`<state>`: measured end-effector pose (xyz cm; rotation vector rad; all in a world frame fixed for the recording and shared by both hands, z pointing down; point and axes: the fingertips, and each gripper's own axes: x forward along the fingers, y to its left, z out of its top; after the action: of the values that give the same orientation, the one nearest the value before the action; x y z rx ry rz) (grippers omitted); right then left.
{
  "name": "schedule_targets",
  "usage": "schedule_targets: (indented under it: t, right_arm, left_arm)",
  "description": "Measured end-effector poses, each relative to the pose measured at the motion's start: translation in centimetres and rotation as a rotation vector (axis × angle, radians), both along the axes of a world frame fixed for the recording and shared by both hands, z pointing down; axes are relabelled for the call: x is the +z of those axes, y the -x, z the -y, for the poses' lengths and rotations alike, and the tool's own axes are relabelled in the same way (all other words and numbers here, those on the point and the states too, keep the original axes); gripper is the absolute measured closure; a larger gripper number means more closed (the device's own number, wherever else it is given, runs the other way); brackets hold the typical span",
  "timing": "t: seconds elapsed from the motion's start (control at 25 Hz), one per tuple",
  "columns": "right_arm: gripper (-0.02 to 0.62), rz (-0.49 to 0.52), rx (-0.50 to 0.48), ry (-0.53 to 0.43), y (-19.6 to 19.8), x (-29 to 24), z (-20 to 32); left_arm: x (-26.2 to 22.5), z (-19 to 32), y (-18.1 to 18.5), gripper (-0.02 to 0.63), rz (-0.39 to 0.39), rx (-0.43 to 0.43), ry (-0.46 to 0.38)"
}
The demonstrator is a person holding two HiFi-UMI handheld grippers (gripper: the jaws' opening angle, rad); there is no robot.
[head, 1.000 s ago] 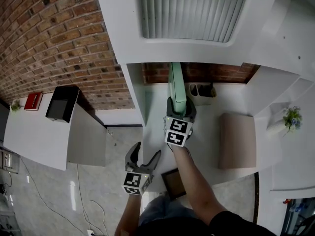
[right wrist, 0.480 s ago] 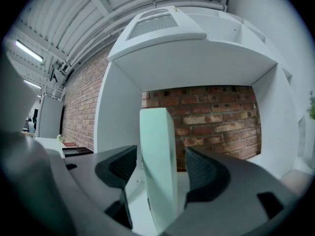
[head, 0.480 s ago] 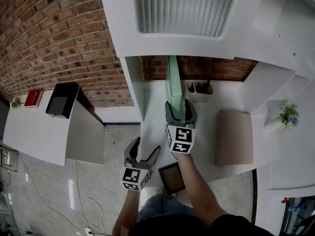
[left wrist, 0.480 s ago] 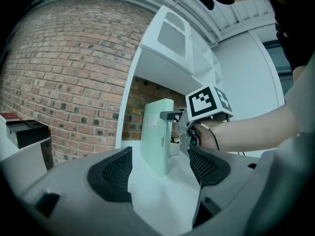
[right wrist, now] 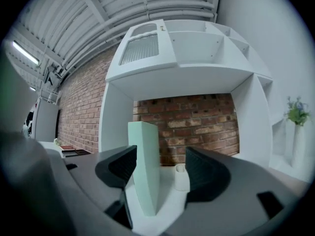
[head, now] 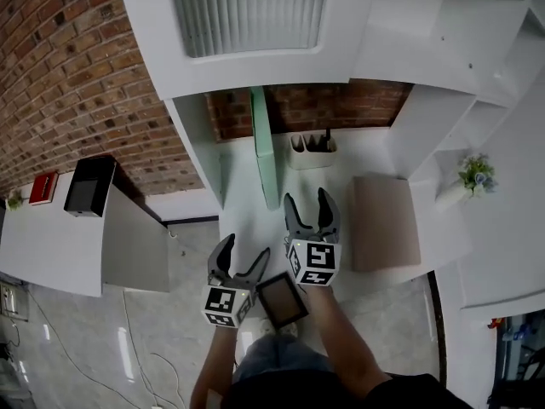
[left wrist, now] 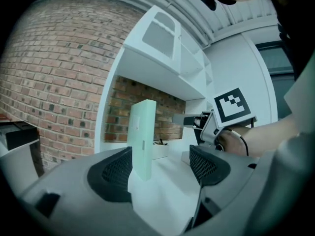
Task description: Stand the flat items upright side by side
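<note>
A mint-green flat board stands upright on the white desk, near the left wall of the alcove. My right gripper is open and a short way back from it. Its jaws have just been opening and nothing is between them. The board shows ahead of the right gripper. My left gripper is open and empty at the desk's front left, with the board ahead of it. A dark framed flat item lies by the desk's front edge. A tan flat item lies flat at the right.
A white pen holder stands at the back against the brick wall. A vase with a plant sits on the right-hand shelf. Left of the desk, a lower counter carries a black box and a red item.
The right gripper has let go of the green board and drawn back toward the person. The board stays upright. The left gripper has shifted a little toward the desk.
</note>
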<state>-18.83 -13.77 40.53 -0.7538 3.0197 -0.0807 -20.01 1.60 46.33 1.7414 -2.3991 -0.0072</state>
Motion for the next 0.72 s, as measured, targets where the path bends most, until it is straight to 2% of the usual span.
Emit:
schedule_targets:
  t: [0.16,0.4,0.6,0.72]
  right_arm:
    - [0.307,-0.020,0.098,-0.002,-5.2,0.5,3.1]
    - [0.307,-0.040,0.295,0.015,-15.1,1.4,9.6]
    - [0.307,-0.067,0.447,0.038,-23.5,2.6,14.6]
    - [0.307,-0.104,0.501,0.080,-27.7,4.2,17.5]
  left_arm:
    - [-0.1,3.5,-3.0,0.250,-0.005,0.095,0.001]
    - [-0.1,10.5,-8.6,0.250,0.001,0.252,-0.002]
    - [0.7,16.1,-12.4,0.250,-0.003,0.351,0.038]
    - [1.9,19.2,-13.8,0.250,-0.022,0.389,0.084]
